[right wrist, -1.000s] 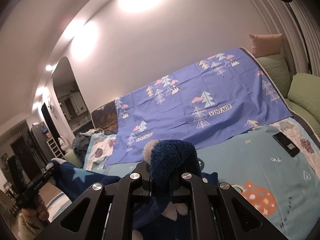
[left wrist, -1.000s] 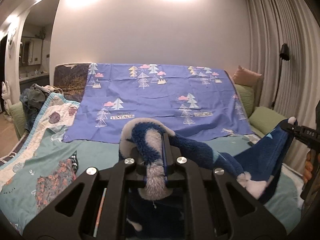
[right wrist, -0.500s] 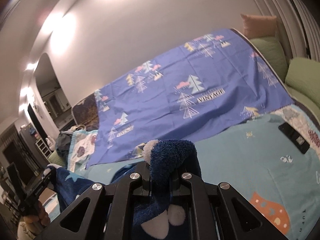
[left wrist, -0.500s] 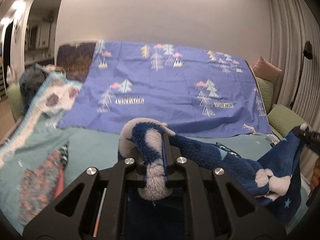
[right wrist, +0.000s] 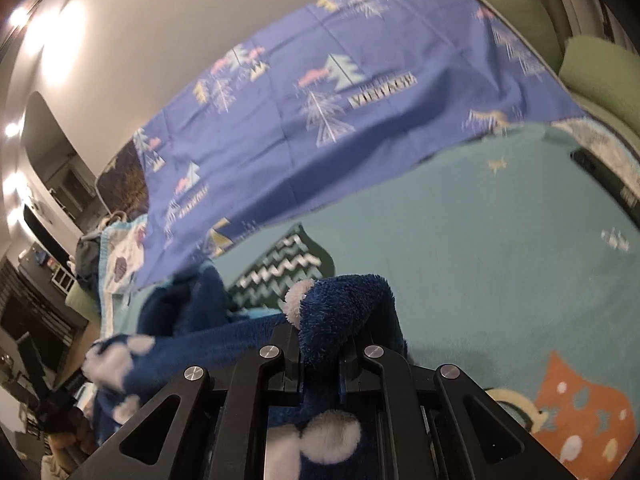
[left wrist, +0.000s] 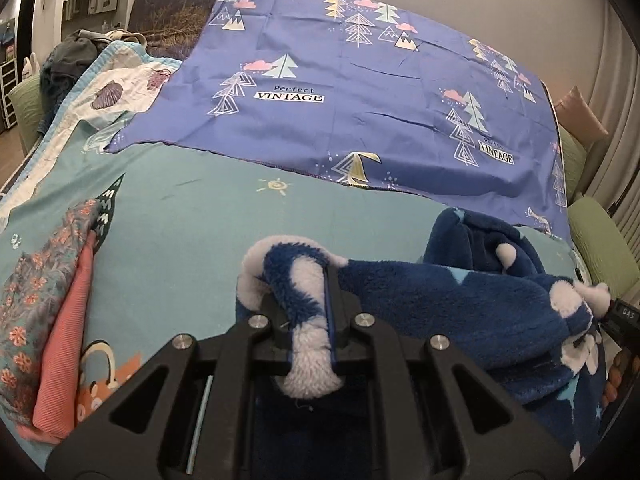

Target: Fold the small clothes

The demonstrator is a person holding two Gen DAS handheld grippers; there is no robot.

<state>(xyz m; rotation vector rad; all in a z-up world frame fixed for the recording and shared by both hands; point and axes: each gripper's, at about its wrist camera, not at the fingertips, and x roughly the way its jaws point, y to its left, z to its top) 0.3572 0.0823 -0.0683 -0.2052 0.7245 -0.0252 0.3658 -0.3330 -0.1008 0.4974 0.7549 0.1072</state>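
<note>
Left wrist view shows my left tongs (left wrist: 316,316) and right tongs (right wrist: 320,350) clamped on the fluffy navy garment (left wrist: 452,308) stretched above the bed (left wrist: 192,216); uneven lowering would leave it bunched.

Both cameras sit just behind their own gripper fingers, looking forward and down across the bed. The left wrist view faces the purple sheet (left wrist: 360,92) squarely; the right wrist view is tilted and blurred. Both share the teal bedspread (left wrist: 192,216), that sheet, and the blue fleece garment (left wrist: 460,300) close in front
</note>
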